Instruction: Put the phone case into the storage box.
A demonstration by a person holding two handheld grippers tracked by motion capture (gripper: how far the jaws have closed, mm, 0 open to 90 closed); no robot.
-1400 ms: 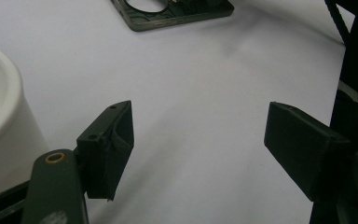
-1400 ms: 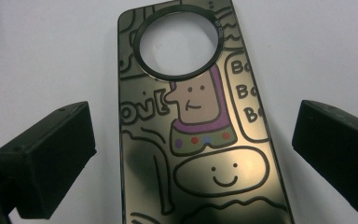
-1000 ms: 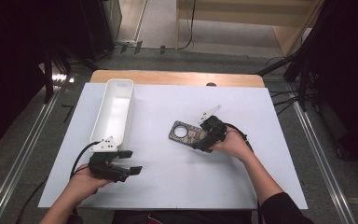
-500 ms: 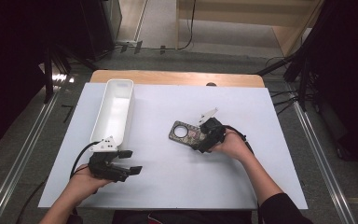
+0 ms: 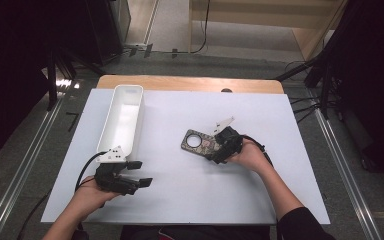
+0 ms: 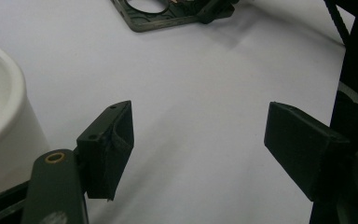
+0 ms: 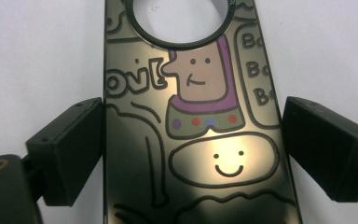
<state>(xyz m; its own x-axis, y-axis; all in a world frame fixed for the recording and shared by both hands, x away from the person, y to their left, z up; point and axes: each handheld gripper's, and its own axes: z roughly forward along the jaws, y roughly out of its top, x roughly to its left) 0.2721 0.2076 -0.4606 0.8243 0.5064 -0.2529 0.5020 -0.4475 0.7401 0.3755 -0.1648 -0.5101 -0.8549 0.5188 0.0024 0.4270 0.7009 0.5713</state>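
A dark phone case (image 5: 196,142) with cartoon drawings and a round hole lies flat on the white table mat, right of centre. My right gripper (image 5: 216,150) sits over its near end, open, one jaw on each side of the case (image 7: 196,116). The left jaw is at the case's edge and the right jaw stands a hair off it. My left gripper (image 5: 141,173) hovers open and empty near the front left, beside the tray's near end. Between its jaws (image 6: 199,144) lies bare mat, with the case (image 6: 163,18) far ahead.
A long white tray (image 5: 111,120) runs along the mat's left side, and its rounded corner (image 6: 0,116) is close to my left jaw. The white mat (image 5: 180,200) is bare between the two hands. Bare wooden table edge (image 5: 190,82) lies at the far end.
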